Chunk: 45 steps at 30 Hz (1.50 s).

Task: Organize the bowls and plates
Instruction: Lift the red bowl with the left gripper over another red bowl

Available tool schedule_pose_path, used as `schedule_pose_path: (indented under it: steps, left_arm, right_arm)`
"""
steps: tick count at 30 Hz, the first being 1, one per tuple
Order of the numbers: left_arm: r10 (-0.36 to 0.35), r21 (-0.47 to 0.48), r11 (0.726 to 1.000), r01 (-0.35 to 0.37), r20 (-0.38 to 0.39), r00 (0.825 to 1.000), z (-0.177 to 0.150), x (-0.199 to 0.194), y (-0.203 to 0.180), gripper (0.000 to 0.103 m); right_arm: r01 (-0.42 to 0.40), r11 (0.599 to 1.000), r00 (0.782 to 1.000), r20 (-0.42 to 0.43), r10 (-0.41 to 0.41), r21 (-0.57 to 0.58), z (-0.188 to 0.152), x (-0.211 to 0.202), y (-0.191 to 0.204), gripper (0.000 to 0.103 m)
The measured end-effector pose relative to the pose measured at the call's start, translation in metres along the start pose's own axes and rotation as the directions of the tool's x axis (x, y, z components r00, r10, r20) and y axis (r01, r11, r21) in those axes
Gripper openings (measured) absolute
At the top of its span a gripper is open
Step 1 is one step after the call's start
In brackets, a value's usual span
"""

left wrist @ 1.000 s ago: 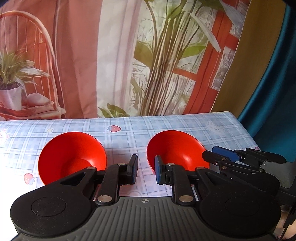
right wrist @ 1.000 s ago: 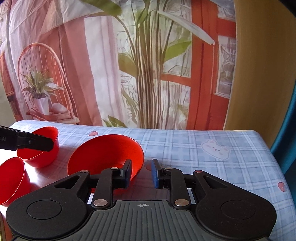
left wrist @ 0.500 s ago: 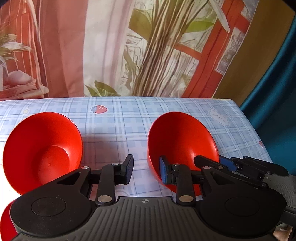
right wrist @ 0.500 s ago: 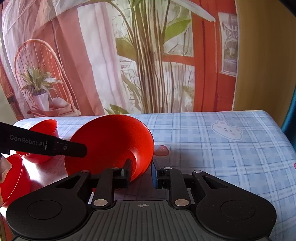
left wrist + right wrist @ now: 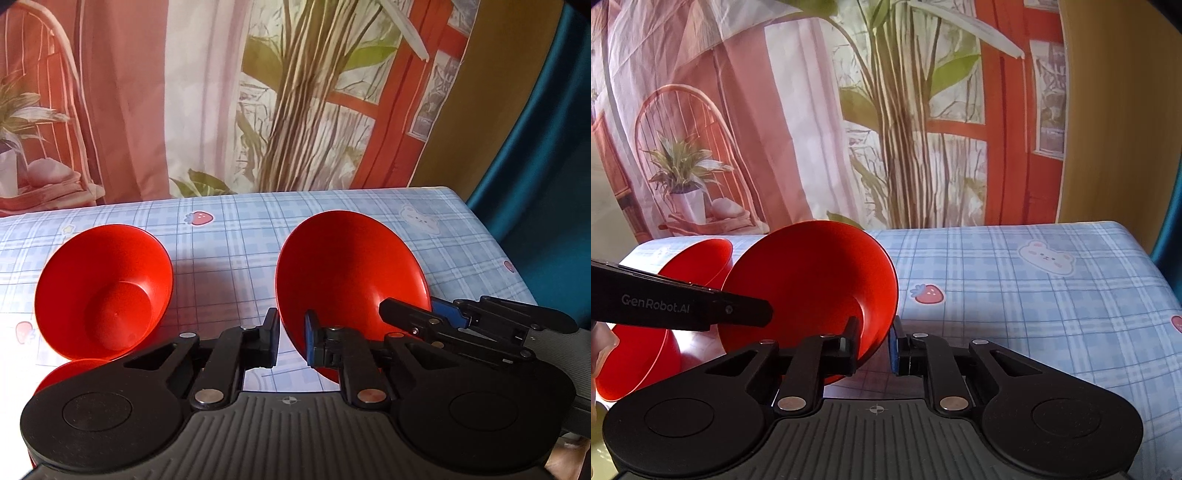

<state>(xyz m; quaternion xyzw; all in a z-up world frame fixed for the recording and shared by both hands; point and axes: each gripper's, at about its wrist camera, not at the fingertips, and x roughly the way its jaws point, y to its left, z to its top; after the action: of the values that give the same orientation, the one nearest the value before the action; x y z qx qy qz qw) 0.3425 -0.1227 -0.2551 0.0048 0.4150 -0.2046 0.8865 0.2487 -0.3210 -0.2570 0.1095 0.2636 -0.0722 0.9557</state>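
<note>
A wide red bowl (image 5: pixel 351 273) is tipped up on edge, and both grippers pinch its rim. My left gripper (image 5: pixel 291 341) is shut on the near left part of the rim. My right gripper (image 5: pixel 873 341) is shut on the right part of the rim of the same bowl (image 5: pixel 812 284); it shows in the left wrist view (image 5: pixel 436 321) at the bowl's right. A second red bowl (image 5: pixel 103 288) sits tilted at the left, resting in another red bowl (image 5: pixel 62 373) below it.
The table (image 5: pixel 1034 295) has a blue checked cloth with strawberry and bear prints. A printed curtain hangs behind its far edge. The table's right edge drops off beside a teal curtain (image 5: pixel 546 166).
The right gripper has closed on the wide bowl's rim and tipped it up on edge. The left gripper has come onto the bowl's left rim. The left bowls now look nearer.
</note>
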Motion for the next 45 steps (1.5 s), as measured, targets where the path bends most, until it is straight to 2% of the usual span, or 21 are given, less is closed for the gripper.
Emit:
schedule_pose_path:
  steps: [19, 45]
  left_arm:
    - [0.038, -0.044, 0.998, -0.035, 0.072, 0.997, -0.033, -0.081, 0.031, 0.016]
    - [0.080, -0.124, 0.990, -0.062, 0.142, 0.987, -0.065, -0.143, 0.070, 0.016]
  right_arm:
    - [-0.052, 0.995, 0.997, 0.048, 0.056, -0.080, 0.002, -0.050, 0.071, 0.015]
    - [-0.102, 0.980, 0.994, 0.031, 0.108, -0.171, -0.003, -0.069, 0.146, 0.015]
